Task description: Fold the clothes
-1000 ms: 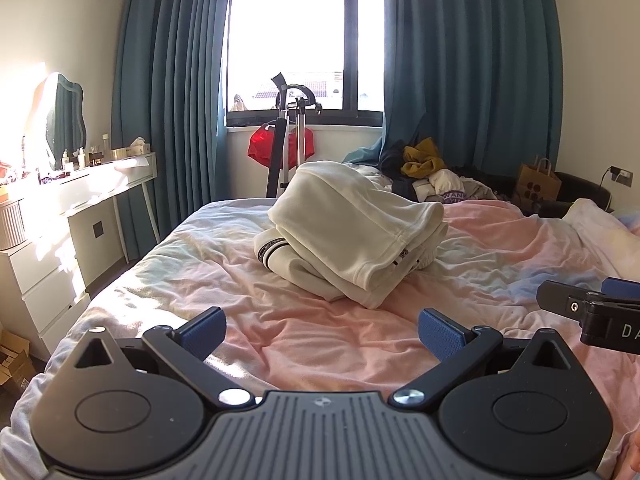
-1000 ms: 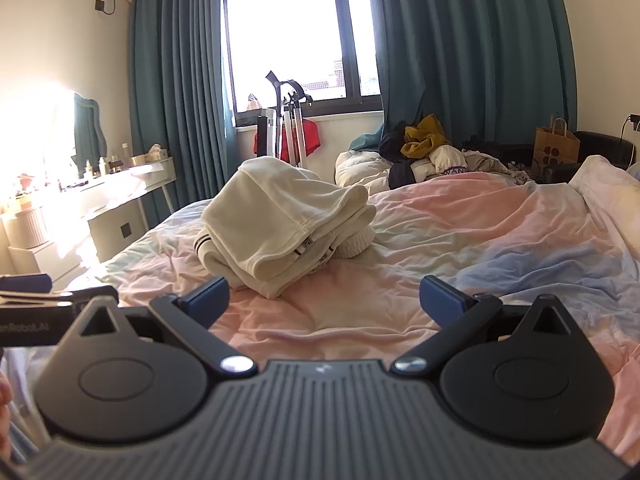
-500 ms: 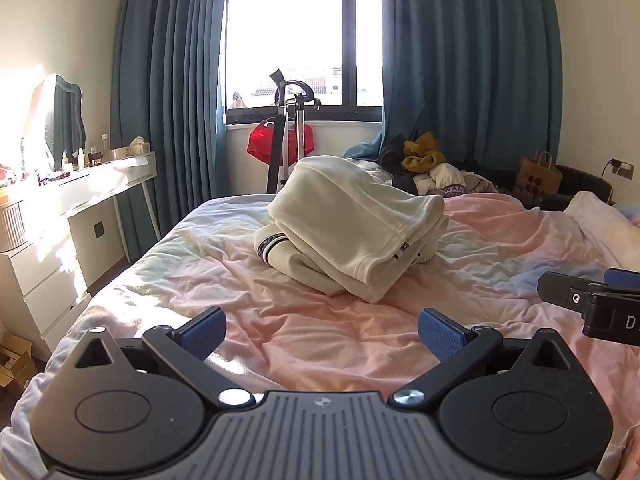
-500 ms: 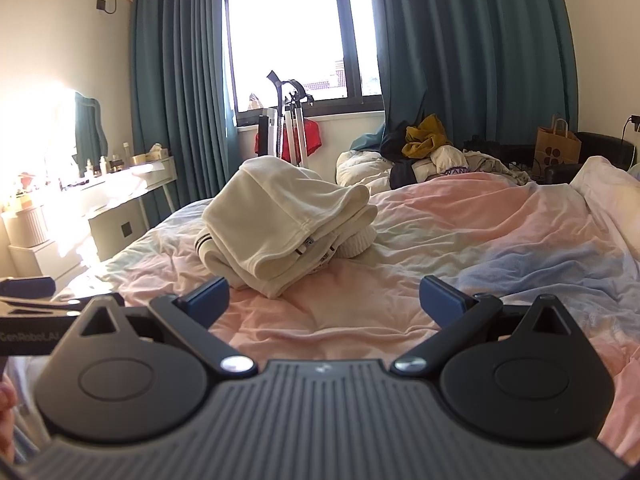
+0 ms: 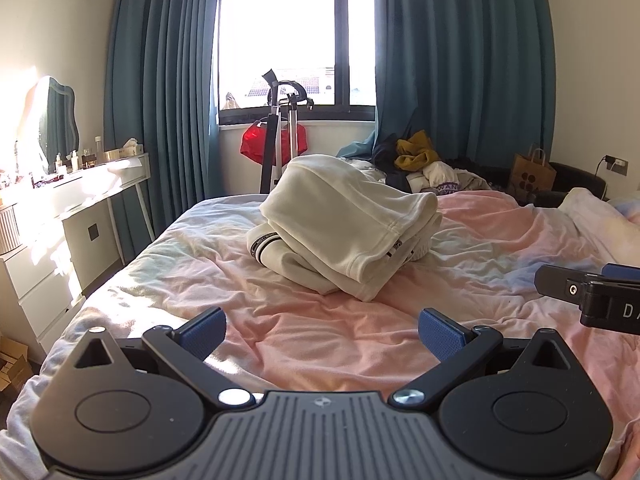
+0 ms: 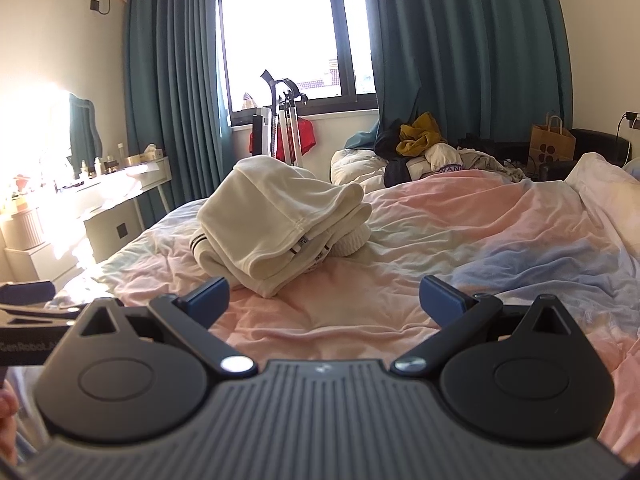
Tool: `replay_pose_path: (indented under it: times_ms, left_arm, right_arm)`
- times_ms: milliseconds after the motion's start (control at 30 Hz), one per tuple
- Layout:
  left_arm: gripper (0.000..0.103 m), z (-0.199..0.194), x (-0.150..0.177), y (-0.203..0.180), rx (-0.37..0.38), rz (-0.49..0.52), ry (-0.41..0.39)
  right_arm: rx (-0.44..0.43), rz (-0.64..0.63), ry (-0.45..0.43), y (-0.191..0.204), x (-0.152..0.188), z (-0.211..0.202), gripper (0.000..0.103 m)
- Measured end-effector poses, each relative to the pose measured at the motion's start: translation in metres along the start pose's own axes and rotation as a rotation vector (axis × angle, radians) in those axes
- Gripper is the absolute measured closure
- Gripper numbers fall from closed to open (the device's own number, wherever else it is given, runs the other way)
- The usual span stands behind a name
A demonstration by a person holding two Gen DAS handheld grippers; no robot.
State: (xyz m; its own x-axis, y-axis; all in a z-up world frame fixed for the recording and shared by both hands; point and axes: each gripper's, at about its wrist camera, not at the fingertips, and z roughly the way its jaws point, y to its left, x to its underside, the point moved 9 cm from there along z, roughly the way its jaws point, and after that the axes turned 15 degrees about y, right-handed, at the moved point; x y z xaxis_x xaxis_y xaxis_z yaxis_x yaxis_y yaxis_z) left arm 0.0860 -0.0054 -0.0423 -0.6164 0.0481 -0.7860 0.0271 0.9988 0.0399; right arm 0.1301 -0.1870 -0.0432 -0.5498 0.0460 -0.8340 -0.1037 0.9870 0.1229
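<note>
Little has moved: both views sit slightly nearer the folded cream garment, which lies mid-bed on the pink sheet. Left gripper and right gripper hover short of it, fingers spread, holding nothing.

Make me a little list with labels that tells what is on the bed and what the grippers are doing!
place: bedroom, bed with pink sheet
folded item: cream garment, folded in a stack on the sheet
unfolded clothes: heap at the far end of the bed, by the window
left hand-held gripper: open, holding nothing, short of the garment
right hand-held gripper: open, holding nothing
nearby: brown paper bag, white dresser
</note>
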Motion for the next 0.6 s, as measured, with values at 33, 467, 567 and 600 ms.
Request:
replay_pose_path:
  times_ms: [33,467,567,600]
  left_arm:
    - [0.0,0.001,0.0,-0.002,0.003,0.006,0.0]
    - [0.0,0.075,-0.05,-0.055,0.024,0.133,0.031]
    - [0.0,0.112,-0.069,-0.081,0.015,0.194,0.032]
    - [0.0,0.127,-0.076,-0.091,0.004,0.218,0.029]
  right_arm:
    - [0.009,0.003,0.002,-0.001,0.0,0.0,0.0]
    - [0.089,0.129,-0.014,-0.037,-0.003,-0.002,0.0]
    - [0.093,0.166,-0.005,-0.049,-0.001,0.006,0.0]
    - [0.096,0.176,-0.002,-0.053,0.0,0.009,0.0]
